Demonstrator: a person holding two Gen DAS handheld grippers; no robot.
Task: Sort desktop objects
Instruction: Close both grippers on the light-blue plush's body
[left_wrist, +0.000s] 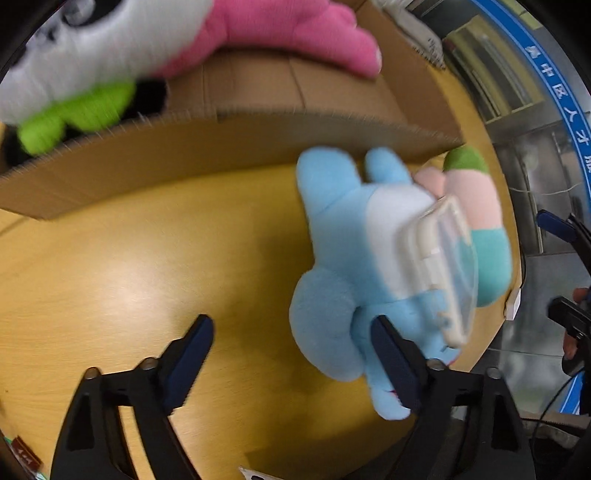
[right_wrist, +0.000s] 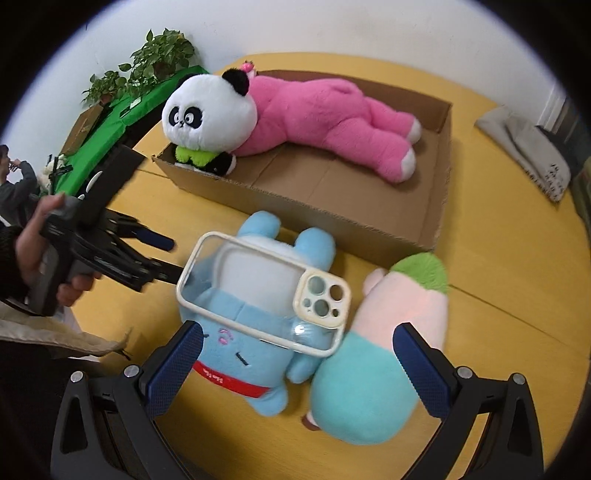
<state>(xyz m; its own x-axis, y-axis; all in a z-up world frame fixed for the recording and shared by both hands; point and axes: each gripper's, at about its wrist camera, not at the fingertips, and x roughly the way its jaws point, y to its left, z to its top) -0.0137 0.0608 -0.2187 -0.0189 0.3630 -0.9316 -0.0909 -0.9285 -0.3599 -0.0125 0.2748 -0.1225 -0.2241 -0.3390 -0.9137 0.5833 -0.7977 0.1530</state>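
In the left wrist view, the left claw (left_wrist: 291, 350) hangs over the yellow tabletop (left_wrist: 129, 266) with its two dark-blue fingers spread wide apart and nothing between them. Its right finger lies in front of the lower edge of a blue plush toy (left_wrist: 340, 258), which lies on the tabletop; whether finger and toy touch cannot be told through the motion blur. A clear phone case (left_wrist: 439, 266) with a cream rim rests on top of the blue plush. Just beyond it lies a second plush in pink, teal and green (left_wrist: 480, 221), pressed against the blue one. Behind both stands a cardboard box (left_wrist: 221, 147), its near wall running across the frame. Over that wall show a panda plush (left_wrist: 74, 66) with a lime-green piece below its head, and a large pink plush (left_wrist: 295, 29). At the far right edge, the right claw (left_wrist: 565, 236) shows only in part.

In the right wrist view, the right claw (right_wrist: 295, 354) is held above the two loose toys, fingers wide apart and gripping nothing. The blue plush toy (right_wrist: 243, 354) lies on its back on the tabletop (right_wrist: 498, 350), and the phone case (right_wrist: 266, 295) lies across its belly, camera cut-out toward the pink, teal and green plush (right_wrist: 376, 369) touching its side. The cardboard box (right_wrist: 369, 229) stands just behind them, holding the panda plush (right_wrist: 210, 114) and the pink plush (right_wrist: 332, 114), which lie against each other. At left, a hand holds the left claw (right_wrist: 162, 258), which points at the case's edge. Potted plants (right_wrist: 147, 62) stand on a green surface in the far corner.
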